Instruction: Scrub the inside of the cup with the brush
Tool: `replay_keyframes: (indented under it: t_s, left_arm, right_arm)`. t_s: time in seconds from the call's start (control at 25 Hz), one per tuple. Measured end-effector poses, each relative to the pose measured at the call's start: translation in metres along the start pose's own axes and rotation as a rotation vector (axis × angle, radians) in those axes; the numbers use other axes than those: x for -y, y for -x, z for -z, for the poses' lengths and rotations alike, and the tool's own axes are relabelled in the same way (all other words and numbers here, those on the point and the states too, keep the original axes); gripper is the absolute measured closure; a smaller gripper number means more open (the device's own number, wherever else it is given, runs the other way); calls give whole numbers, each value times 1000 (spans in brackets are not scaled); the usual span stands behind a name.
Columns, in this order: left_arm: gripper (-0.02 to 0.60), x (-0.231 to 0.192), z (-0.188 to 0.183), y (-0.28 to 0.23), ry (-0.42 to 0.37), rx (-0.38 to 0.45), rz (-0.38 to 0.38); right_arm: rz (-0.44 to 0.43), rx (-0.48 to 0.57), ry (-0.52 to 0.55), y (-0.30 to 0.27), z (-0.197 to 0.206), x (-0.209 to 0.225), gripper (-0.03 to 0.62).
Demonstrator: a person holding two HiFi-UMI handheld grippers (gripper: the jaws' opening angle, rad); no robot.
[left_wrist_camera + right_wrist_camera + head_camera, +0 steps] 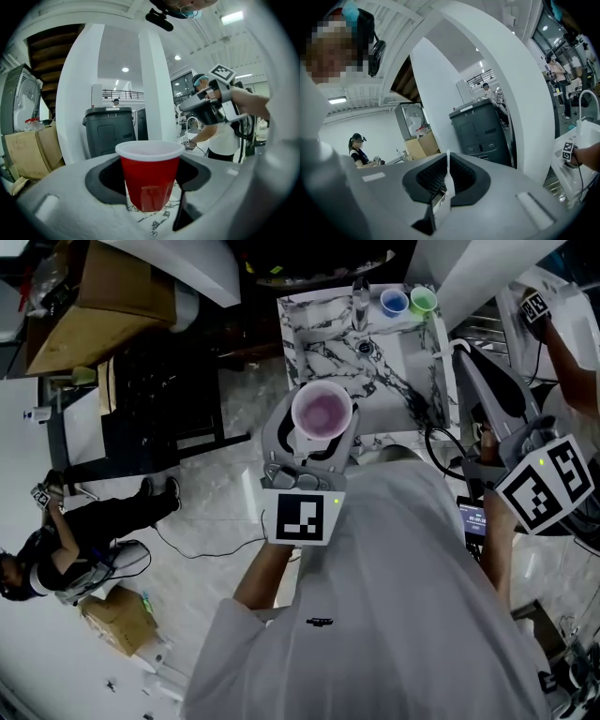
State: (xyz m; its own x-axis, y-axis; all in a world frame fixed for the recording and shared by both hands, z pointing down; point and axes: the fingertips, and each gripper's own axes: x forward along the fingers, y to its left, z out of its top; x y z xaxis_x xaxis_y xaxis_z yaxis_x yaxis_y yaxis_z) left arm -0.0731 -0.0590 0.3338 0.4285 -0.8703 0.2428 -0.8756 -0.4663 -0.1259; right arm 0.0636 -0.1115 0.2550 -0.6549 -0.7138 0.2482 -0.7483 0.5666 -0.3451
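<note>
Your left gripper [150, 193] is pinching the red cup [149, 171] by its lower wall, one jaw on each side. The cup stands upright with its mouth open to the top. Your right gripper [446, 190] is pressed together on a thin white strip. I believe this is the handle of the brush [448, 171], but I see it only edge-on and no bristles show, so I am not sure which end points out. In the head view this gripper is to the right of the cup and well apart from it.

These are the risks as I judge them:
- **Slipping:** The cup looks like thin plastic. If you push the brush hard against the inside wall, the wall can bend and the cup can slip or turn in the jaws.
- **Crushing:** If you squeeze harder to prevent this, the cup can crush.
- **Twisting:** The brush is held on a narrow edge, so side force can twist it.
- **Knocking:** The marble counter [328, 348] lies below and beyond the cup. A blue cup [393, 303] and a green cup [423, 301] stand on it, farther beyond, and a wide swing could knock them.
</note>
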Motion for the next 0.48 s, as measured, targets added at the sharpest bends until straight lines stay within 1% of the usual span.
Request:
replay_keyframes:
  t_s: [0.28, 0.48]
  left_arm:
    - [284, 3, -4, -5, -7, 5, 3]
    - [284, 4, -10, -3, -6, 10, 4]
  right_arm:
    - [4, -6, 0, 0, 1, 7, 572]
    - [2, -13, 7, 0, -3, 4, 572]
